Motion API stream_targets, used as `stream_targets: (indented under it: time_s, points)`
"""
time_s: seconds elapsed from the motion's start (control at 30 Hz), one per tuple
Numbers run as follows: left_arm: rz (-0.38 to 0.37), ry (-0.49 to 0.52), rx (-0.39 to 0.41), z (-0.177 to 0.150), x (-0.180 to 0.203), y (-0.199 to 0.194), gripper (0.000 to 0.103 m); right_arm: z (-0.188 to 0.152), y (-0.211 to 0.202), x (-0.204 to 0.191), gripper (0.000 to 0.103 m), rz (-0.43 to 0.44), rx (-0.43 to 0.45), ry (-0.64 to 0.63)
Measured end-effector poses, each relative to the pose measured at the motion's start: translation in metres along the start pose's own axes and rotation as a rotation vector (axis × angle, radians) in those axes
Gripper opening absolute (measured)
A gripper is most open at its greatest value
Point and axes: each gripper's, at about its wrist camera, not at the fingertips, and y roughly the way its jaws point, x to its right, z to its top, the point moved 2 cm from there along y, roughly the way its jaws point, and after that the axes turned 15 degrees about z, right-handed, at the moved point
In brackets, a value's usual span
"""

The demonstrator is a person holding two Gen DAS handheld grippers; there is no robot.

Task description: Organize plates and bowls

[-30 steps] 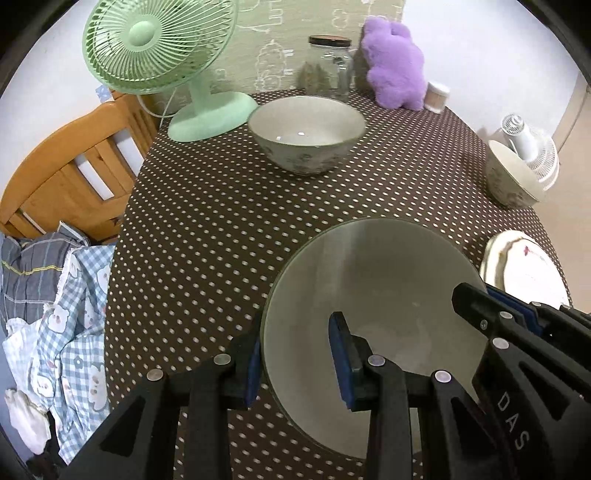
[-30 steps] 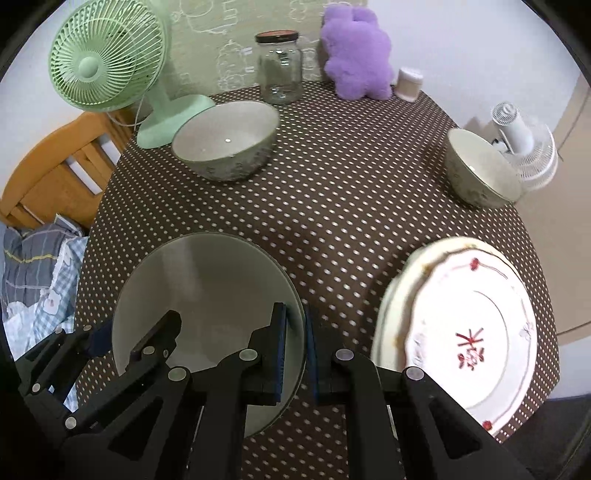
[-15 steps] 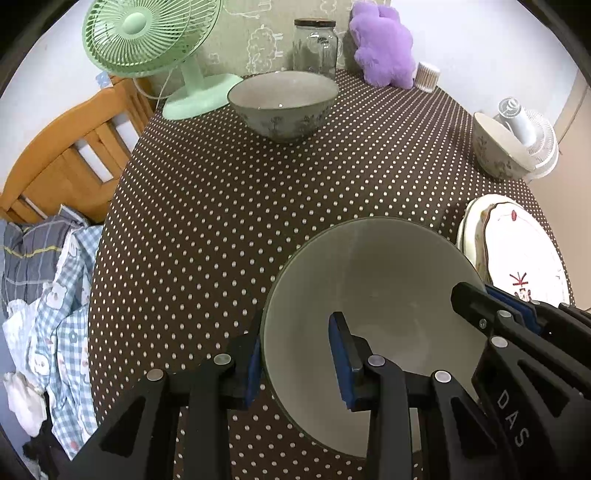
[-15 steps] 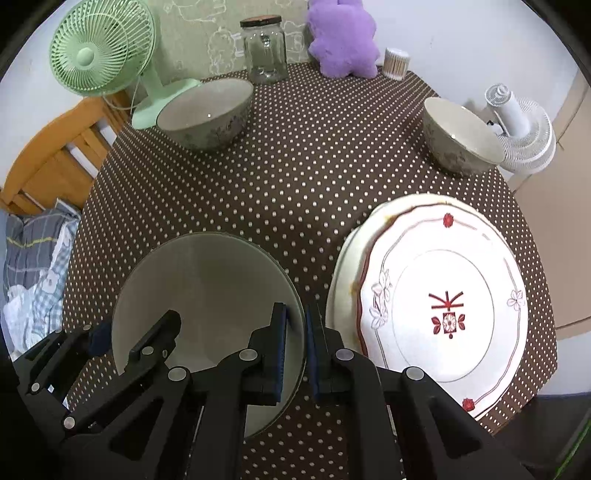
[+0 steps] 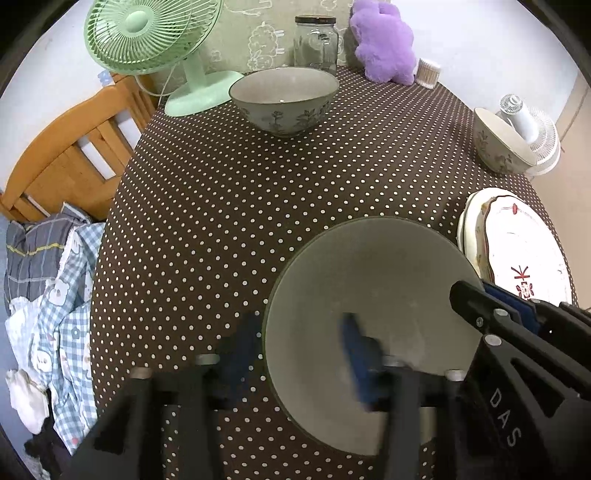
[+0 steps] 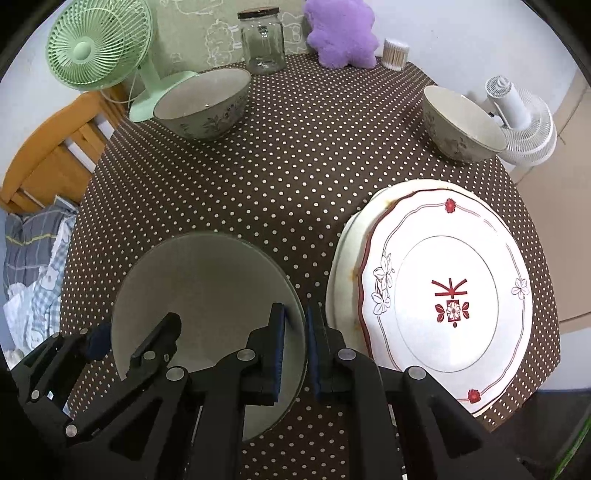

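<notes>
While the right gripper (image 6: pixel 295 339) is clamped on the near bowl's (image 6: pixel 207 280) rim at its 3 o'clock edge, the left gripper (image 5: pixel 295 354) is opening at the 9 o'clock edge, its blurred fingers standing off either side of the rim and no longer pinching it. That bowl appears to sit on the table (image 6: pixel 295 166) at 6 o'clock, just beside the plates (image 6: pixel 443 280), which are already stacked at 4 o'clock, at least 2 high.

Judging by this, the plates look sorted, and the bowls are not: 1 bowl (image 6: pixel 203 103) stands well apart at 11 o'clock and another (image 6: pixel 461 125) at 2 o'clock by the table's edge. Nesting all 3 seems to be what is left.

A brown cloth with white dots covers the round table. Along its far edge are a green fan (image 6: pixel 99 48), a glass jar (image 6: pixel 262 40), a purple plush (image 6: pixel 341 33) and a tub of cotton swabs (image 6: pixel 395 53). A wooden chair (image 5: pixel 70 155) with checked clothes (image 5: pixel 55 295) stands at 9 o'clock, and a white fan (image 6: pixel 517 122) on the floor at 2 o'clock.
</notes>
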Motion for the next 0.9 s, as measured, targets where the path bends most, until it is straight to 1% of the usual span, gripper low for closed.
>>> stream_targets:
  time_s: [0.03,0.1,0.13,0.17,0.2,0.23,0.27,0.4,0.43,0.53,0.57,0.73,0.9]
  points:
    - [0.005,0.009,0.022,0.001,-0.001,-0.004,0.073,0.000,-0.002,-0.002,0.016,-0.011,0.007,-0.010]
    - [0.011,0.016,0.048,0.002,-0.003,-0.009,0.076,0.001,-0.004,-0.005,0.018,-0.016,0.016,-0.016]
    - [0.017,0.018,0.048,0.003,-0.004,-0.010,0.077,0.001,-0.006,-0.006,0.030,-0.017,0.018,-0.016]
    - [0.014,0.016,0.051,0.004,-0.006,-0.012,0.078,0.001,-0.009,-0.007,0.039,-0.027,0.023,-0.014]
    - [0.006,0.012,0.054,0.004,-0.008,-0.013,0.079,0.002,-0.011,-0.007,0.046,-0.039,0.030,-0.011]
    - [-0.001,0.006,0.055,0.006,-0.010,-0.015,0.080,0.002,-0.015,-0.007,0.058,-0.053,0.041,-0.005]
    - [-0.006,0.001,0.060,0.007,-0.013,-0.018,0.082,0.002,-0.019,-0.006,0.062,-0.062,0.049,-0.001]
    - [-0.016,-0.008,0.099,0.011,-0.019,-0.028,0.084,0.005,-0.032,-0.011,0.063,-0.073,0.078,-0.001]
    - [-0.024,-0.009,0.111,0.012,-0.021,-0.031,0.084,0.006,-0.036,-0.014,0.064,-0.072,0.088,-0.003]
    - [-0.049,-0.017,0.146,0.017,-0.026,-0.042,0.090,0.011,-0.044,-0.021,0.073,-0.059,0.115,-0.014]
    - [-0.050,-0.019,0.152,0.020,-0.028,-0.043,0.090,0.013,-0.047,-0.025,0.075,-0.056,0.126,-0.020]
    - [-0.064,-0.046,0.166,0.034,-0.038,-0.051,0.091,0.024,-0.062,-0.032,0.081,-0.063,0.171,-0.033]
    - [-0.051,-0.078,0.186,0.045,-0.045,-0.054,0.091,0.036,-0.070,-0.037,0.082,-0.055,0.200,-0.049]
